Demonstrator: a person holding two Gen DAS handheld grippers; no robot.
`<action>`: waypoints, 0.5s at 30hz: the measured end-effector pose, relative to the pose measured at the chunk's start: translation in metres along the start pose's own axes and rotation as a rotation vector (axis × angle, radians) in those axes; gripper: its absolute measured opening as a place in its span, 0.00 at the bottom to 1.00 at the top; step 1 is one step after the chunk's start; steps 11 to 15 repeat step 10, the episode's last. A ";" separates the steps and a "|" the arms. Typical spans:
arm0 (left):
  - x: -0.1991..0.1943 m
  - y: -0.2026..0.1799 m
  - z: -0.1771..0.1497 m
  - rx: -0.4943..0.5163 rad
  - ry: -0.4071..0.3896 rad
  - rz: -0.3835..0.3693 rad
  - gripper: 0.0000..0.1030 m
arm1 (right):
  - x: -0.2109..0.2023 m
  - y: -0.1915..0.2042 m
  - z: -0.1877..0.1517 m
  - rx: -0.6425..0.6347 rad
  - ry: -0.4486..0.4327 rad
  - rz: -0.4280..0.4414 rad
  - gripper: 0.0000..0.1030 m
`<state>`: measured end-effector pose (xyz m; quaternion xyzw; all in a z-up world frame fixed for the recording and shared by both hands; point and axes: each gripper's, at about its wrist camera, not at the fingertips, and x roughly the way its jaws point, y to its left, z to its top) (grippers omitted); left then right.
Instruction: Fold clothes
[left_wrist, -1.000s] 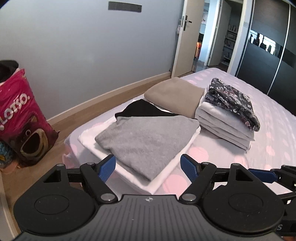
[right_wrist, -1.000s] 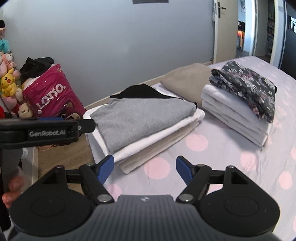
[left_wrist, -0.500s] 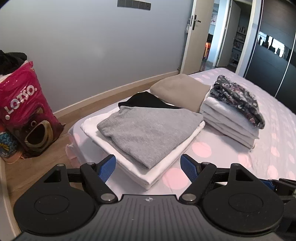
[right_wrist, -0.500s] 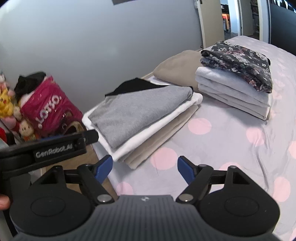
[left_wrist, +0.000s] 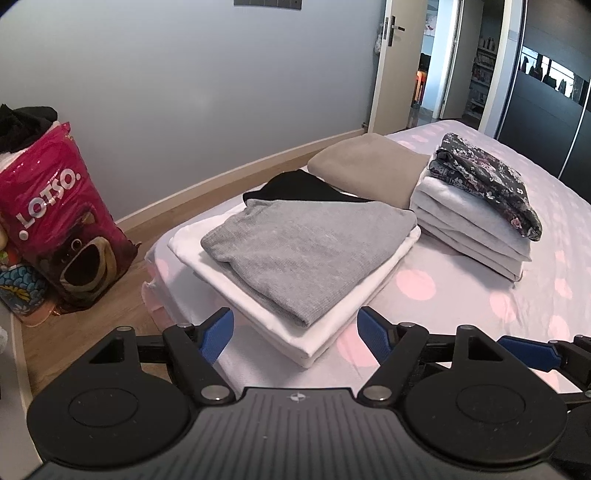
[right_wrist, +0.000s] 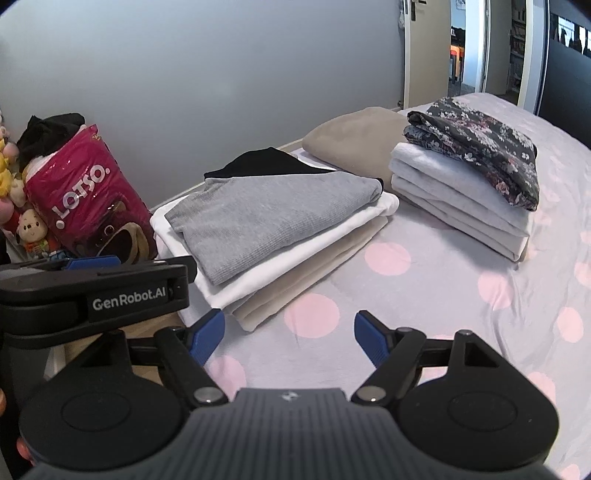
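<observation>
Bedroom with a grey wall and an open door at the back; a bed (left_wrist: 480, 295) in a polka-dot sheet carries all the folded clothes.

Just ahead of the left gripper (left_wrist: 295, 326) lies a stack topped by a grey folded top (left_wrist: 306, 243) on a white folded garment (left_wrist: 332, 328), with a black piece (left_wrist: 299, 186) peeking out behind. Its fingers are spread with nothing between them, and they are closing slightly. The right gripper (right_wrist: 288, 330) also stands wide open and empty, above bare sheet, with the same stack ahead and to the left of its fingers. A second pile, pale folded items under a dark floral garment (right_wrist: 476, 147), sits ahead and to the right, well beyond both pairs of fingers. A beige folded piece (left_wrist: 369, 166) lies behind, between the two stacks.

Risks, as I judge them: the stack's near corner reaches close to the bed's edge, so a careless nudge from the left fingers could slide the grey top off the white layer or tip the lot toward the floor. Pinching only the top layer would undo its fold.

A pink Lotso bag (left_wrist: 62, 221) stuffed with dark clothing stands on the floor far to the left of the fingers. Nothing blocks either gripper, though the two devices sit close and could knock together.
</observation>
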<state>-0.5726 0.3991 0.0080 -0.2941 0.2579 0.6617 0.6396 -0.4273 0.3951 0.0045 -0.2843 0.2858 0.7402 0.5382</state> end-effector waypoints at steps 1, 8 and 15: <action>0.000 0.000 0.000 -0.001 0.000 -0.002 0.71 | 0.000 0.000 0.000 -0.002 0.001 -0.001 0.77; -0.001 -0.002 -0.001 0.005 -0.007 -0.007 0.71 | 0.002 -0.001 0.000 0.003 0.005 0.003 0.77; -0.002 -0.002 -0.001 0.006 -0.011 -0.011 0.71 | 0.001 -0.001 0.000 0.005 0.006 0.005 0.77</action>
